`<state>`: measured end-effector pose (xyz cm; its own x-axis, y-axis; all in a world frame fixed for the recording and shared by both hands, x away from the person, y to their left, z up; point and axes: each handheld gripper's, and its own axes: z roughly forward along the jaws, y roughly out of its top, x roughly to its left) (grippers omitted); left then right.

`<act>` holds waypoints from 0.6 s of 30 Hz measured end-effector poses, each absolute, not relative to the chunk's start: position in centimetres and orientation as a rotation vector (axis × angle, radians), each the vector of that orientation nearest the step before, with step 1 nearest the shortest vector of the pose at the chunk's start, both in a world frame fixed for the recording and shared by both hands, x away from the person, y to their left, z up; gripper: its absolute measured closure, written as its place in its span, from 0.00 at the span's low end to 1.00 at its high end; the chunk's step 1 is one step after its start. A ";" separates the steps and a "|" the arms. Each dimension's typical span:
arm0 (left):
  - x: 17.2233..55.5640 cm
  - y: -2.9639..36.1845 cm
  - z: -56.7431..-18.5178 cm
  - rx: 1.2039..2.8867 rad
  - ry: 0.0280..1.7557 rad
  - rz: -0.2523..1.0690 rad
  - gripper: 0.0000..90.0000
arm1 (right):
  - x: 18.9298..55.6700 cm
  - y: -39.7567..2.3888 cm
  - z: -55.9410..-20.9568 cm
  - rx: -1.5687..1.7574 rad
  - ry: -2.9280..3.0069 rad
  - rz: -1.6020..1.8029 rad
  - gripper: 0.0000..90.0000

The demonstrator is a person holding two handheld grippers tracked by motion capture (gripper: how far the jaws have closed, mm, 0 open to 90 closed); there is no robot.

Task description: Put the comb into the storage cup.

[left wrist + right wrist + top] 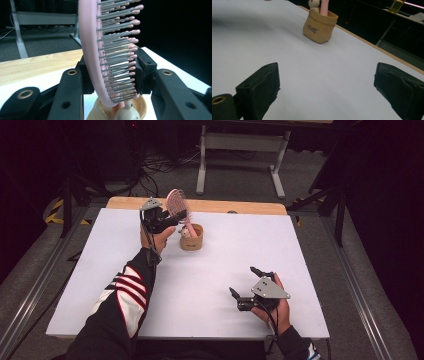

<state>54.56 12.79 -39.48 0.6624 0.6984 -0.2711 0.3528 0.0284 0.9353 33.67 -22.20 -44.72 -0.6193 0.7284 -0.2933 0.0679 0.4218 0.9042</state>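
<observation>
Black jaws of our left gripper (112, 75) clamp the pink hairbrush (110, 50) at upper centre, its handle down in the tan pouch (191, 237). Placing seems nearly done; next we should open and lift away. Our right gripper (246, 282) rests wide and empty at lower right.

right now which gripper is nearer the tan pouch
Left. The left gripper is just above the pouch, clamped on the pink brush whose handle stands in it. The right gripper rests open, well away, near the table's front edge.
</observation>
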 end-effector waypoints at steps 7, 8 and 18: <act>54.9 13.8 -39.9 1.567 0.930 0.315 0.64 | 33.6 -22.1 -44.7 0.659 1.996 1.223 0.08; 54.9 13.9 -40.0 1.564 0.934 0.311 0.64 | 33.6 -22.0 -44.7 0.655 1.997 1.220 0.08; 55.2 14.9 -40.6 1.554 0.967 0.296 0.62 | 33.5 -21.7 -44.9 0.637 2.017 1.197 0.08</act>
